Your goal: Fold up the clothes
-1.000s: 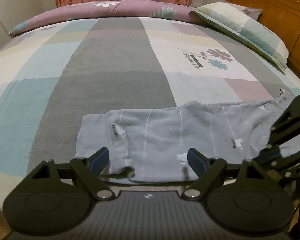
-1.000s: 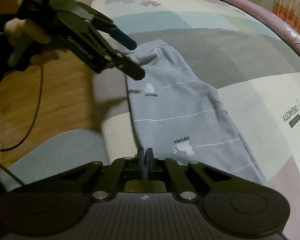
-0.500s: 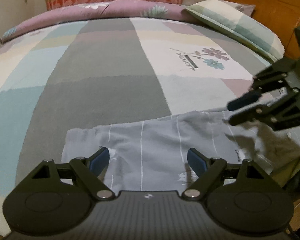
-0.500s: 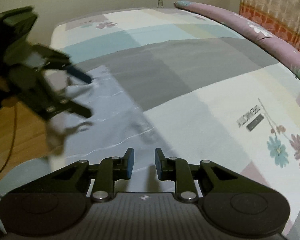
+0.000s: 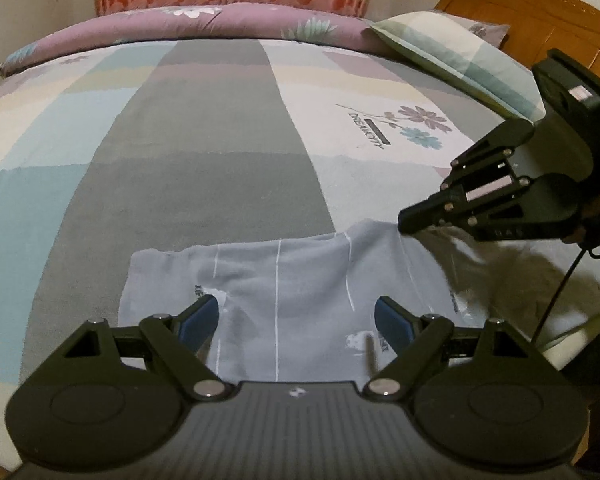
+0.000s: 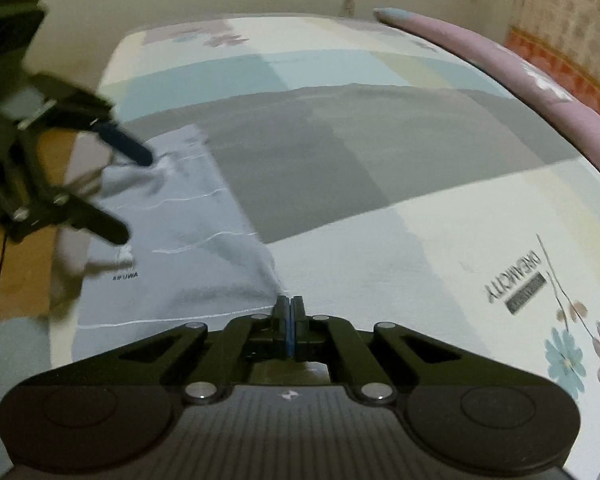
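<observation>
Clothing, a grey garment point(image 5: 300, 280), lies flat at the bed's point(image 5: 204, 152) near edge under the left gripper point(image 5: 296, 316), fingers wide apart and empty. From the right wrist, the right gripper point(image 6: 288, 312) is clamped together on the garment's point(image 6: 188, 240) far edge.

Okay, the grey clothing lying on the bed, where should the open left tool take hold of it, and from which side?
Probably the far left corner of the grey clothing, coming from the near bed edge. It lies flat on the bedsheet with that corner bare, while the right tool is shut at the far edge on the other side. The left tool hangs open over the near part, so a matching corner grip suits a fold.
</observation>
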The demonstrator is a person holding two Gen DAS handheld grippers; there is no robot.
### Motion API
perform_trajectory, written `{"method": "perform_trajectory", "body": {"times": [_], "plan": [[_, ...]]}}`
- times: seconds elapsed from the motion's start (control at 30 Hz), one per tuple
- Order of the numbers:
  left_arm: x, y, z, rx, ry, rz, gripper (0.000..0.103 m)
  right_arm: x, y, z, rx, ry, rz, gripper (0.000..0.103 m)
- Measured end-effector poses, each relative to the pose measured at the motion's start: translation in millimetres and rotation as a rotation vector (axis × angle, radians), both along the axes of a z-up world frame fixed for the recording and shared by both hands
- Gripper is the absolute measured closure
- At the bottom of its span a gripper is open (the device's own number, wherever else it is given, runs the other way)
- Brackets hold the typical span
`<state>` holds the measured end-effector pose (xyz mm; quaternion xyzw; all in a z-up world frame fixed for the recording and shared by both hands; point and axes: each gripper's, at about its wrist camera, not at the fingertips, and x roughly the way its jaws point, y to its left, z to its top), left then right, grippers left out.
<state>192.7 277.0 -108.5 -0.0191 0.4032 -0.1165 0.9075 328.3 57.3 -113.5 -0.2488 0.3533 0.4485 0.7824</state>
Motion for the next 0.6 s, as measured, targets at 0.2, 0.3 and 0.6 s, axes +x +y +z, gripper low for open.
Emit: {"method": "perform_trajectory", "body": {"times": [0.2,0.3,0.6], "plan": [[4.5,6.7,-4.6,0.026,0.007,0.021,0.017,-7.2,-7.8,7.1,-0.021,-0.023,-0.054,0.094],[6.7,8.8,-7.8,0.106,0.014,0.053,0.018,-25.4,-23.4,23.4,0.008,-0.017,-0.029,0.088],[8.1,10.1,-13.0,0.139,0.023,0.061,0.016,-101.4,-103.2,6.7,-0.188,0.086,-0.033,0.068]]}}
